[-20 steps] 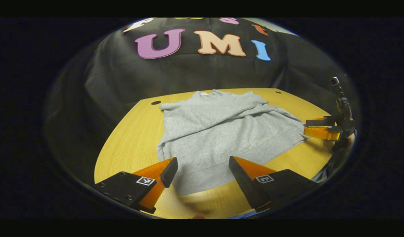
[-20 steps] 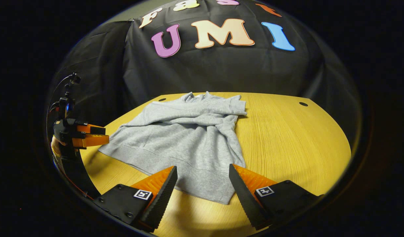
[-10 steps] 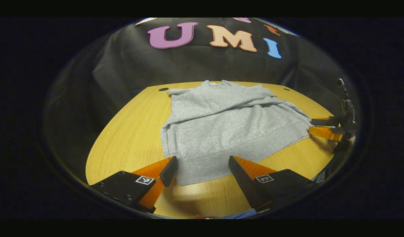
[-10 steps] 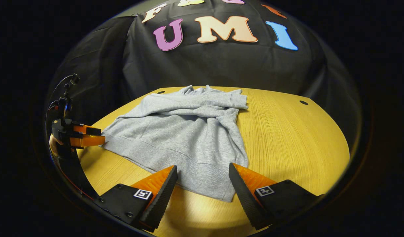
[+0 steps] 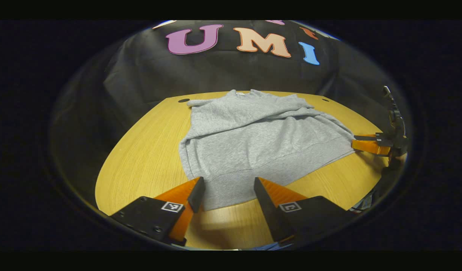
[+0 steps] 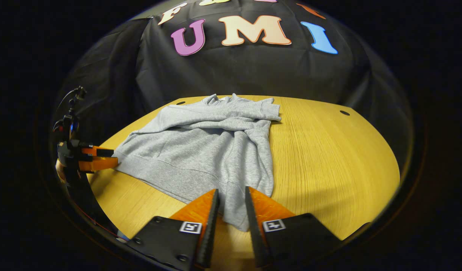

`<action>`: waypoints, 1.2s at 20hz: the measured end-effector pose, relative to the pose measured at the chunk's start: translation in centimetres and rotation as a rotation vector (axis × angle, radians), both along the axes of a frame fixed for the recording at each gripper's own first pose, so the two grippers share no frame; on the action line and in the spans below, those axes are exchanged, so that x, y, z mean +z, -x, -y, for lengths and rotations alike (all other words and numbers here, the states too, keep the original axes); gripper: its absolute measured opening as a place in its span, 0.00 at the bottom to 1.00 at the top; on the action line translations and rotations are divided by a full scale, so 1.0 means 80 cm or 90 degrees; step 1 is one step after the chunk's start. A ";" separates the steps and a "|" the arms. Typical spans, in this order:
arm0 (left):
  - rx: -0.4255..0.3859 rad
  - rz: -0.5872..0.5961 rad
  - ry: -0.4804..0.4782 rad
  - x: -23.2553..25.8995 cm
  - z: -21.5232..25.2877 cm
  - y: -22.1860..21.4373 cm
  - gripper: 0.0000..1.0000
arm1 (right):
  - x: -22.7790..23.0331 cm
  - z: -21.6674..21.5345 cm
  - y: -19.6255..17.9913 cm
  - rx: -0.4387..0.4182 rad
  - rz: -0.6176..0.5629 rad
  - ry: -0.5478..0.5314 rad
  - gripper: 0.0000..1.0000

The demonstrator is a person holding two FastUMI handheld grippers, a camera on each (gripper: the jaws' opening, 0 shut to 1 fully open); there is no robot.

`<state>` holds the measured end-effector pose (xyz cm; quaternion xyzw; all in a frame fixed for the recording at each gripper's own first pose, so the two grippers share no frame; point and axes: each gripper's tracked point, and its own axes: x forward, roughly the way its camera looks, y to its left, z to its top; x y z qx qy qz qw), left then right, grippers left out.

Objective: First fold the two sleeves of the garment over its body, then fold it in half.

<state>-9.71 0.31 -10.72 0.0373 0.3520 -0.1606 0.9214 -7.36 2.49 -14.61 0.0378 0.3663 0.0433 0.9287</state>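
Observation:
A grey sweatshirt (image 5: 253, 143) lies flat on the wooden table (image 5: 148, 150), both sleeves folded across its chest near the collar. My left gripper (image 5: 227, 185) is open, its fingers straddling the near hem corner, low over the table. In the right gripper view the sweatshirt (image 6: 204, 146) has its other hem corner bunched between the fingers of my right gripper (image 6: 231, 194), which is shut on it. The right gripper (image 5: 360, 142) also appears at the far right of the left gripper view, at the hem. The left gripper (image 6: 112, 158) shows at the hem's left end.
The table (image 6: 328, 158) has bare wood to the right of the garment and a cable hole (image 6: 344, 113) near its back edge. Another hole (image 5: 183, 100) sits beside the collar. Black cloth hangs behind the table. A hand (image 6: 59, 167) holds the left gripper.
My right gripper's fingers have closed from wide apart onto the hem corner, bunching the cloth. My left gripper has dropped toward its hem corner and narrowed slightly.

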 end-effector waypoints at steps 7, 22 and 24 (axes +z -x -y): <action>-0.017 0.005 0.047 0.005 0.018 0.004 0.02 | 0.004 -0.006 0.004 0.016 0.009 0.011 0.06; 0.008 0.035 0.068 0.017 0.015 0.001 0.00 | 0.026 -0.009 -0.001 0.041 0.037 -0.009 0.02; 0.004 0.052 0.074 0.031 0.018 -0.001 0.00 | 0.044 -0.010 -0.006 0.040 0.057 -0.021 0.02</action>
